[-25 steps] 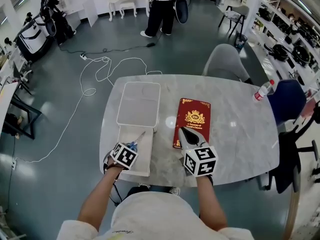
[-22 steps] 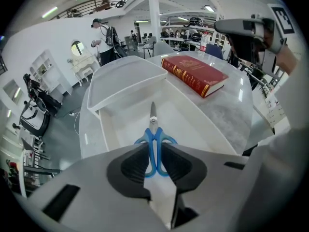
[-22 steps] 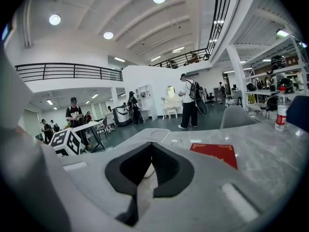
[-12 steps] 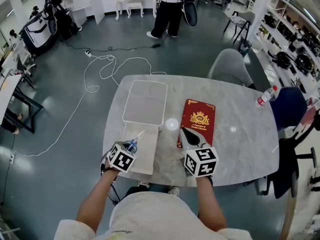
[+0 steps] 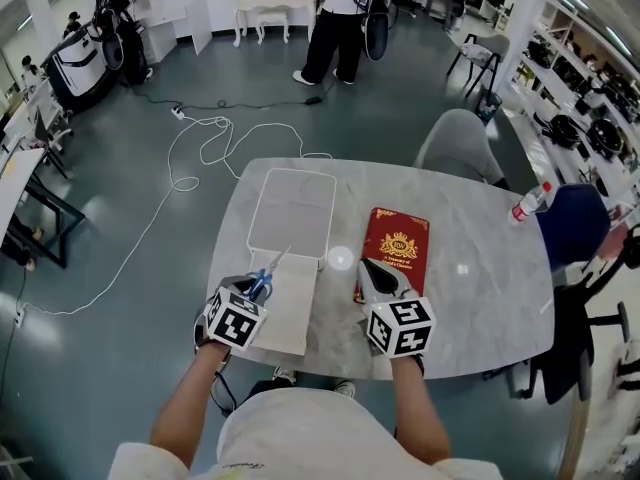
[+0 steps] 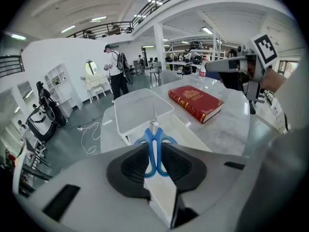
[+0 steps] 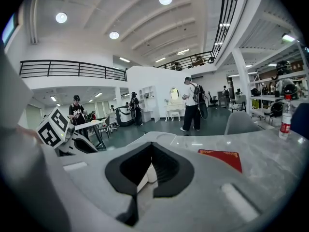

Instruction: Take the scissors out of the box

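While both grippers sit at the table's near edge, here's my readout, big to small.

- White marble table [image 5: 480, 298] fills mid-frame in the head view. A grey chair [image 5: 458, 143] is at its far side.
- An open white box [image 5: 292, 213] sits left of centre. A flat white panel [image 5: 288, 318] butts against its near side.
- A red book [image 5: 398, 250] with a gold crest lies flat just right of the box, not touching it.
- Left gripper [image 5: 262, 286] is at lower left, over the flat panel. Its own view shows the jaws clamped on the scissors [image 6: 150, 151], with the blue handle loops squeezed between the black pads.
- The scissors are clear of the box's hollow. The blades point away from me toward the box, and the tips line up with its near wall. I can't tell from here whether the tips touch it.
- Right gripper [image 5: 366, 268] is at lower centre, with its nose at the book's near left corner. Jaws are pressed together and hold nothing. I can't tell whether it rests on the tabletop.
- A water bottle [image 5: 525, 204] with a red cap stands upright at the table's far right edge, well apart from everything else.
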Tool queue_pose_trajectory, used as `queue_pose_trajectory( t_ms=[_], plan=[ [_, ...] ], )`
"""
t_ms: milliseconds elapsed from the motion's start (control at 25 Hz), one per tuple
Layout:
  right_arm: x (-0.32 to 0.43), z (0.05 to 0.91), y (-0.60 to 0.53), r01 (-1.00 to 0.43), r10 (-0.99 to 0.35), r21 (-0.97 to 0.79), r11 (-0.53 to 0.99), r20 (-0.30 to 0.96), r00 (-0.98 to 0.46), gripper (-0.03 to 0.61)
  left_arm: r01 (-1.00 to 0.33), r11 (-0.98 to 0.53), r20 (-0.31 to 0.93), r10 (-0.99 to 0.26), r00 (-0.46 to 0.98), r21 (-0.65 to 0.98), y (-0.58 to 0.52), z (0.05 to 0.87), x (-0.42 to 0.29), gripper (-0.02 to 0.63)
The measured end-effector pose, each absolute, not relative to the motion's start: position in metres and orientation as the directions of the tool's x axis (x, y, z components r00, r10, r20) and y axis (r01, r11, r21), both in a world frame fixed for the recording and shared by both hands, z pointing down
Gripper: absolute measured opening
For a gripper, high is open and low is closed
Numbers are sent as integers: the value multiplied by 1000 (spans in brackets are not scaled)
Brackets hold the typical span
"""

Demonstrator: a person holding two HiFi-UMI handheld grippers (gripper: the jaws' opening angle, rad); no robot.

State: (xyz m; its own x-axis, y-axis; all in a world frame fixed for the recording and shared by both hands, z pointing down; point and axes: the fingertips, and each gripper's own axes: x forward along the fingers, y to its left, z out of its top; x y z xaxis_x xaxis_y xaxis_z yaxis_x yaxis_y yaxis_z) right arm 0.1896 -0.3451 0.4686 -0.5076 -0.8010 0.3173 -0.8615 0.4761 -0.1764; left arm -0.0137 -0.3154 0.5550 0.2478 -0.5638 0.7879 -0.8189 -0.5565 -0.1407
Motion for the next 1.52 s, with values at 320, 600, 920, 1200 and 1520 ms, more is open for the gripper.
queue_pose_trajectory(
  t_ms=[320, 600, 920, 1200, 1520],
  plan=[
    [202, 449, -347, -872, -824, -160, 462, 285, -489, 5, -844, -511, 654, -696, 296, -162, -348, 501, -2, 80],
    [213, 436, -346, -884, -847, -155, 441, 253, -467, 5, -882, -454, 511, -792, 334, -127, -367, 462, 3, 80],
    [227, 433, -347, -905, -874, -152, 397, 239, -423, 5, -916, -392, 381, -862, 333, -85, -371, 438, 6, 80],
    [228, 429, -347, -915, -882, -117, 386, 245, -403, 5, -920, -387, 358, -869, 342, -59, -370, 434, 5, 80],
    [225, 430, -345, -916, -881, -115, 384, 250, -401, 5, -920, -388, 355, -868, 348, -47, -370, 434, 1, 80]
  ],
)
